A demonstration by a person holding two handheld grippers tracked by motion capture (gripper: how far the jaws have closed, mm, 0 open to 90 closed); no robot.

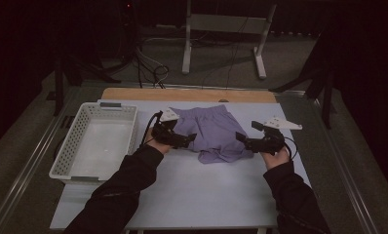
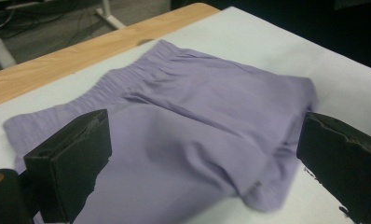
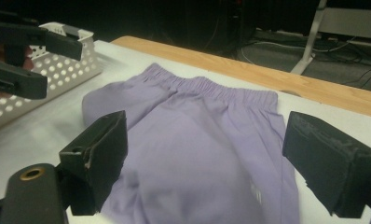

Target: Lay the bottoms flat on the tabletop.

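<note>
I hold both open tongs, left (image 1: 188,140) and right (image 1: 242,140), flanking the shorts (image 1: 216,130); next, pinch their edges.

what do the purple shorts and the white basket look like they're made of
The purple shorts look like soft, matte woven or knit fabric: the cloth creases and the gathered waistband puckers. The white basket looks like moulded plastic, with stiff walls pierced by regular round holes and a smooth, slightly glossy floor. Neither can be told for sure.

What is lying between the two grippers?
The purple shorts lie on the table between the left gripper and right gripper, seen in the high view.
</note>
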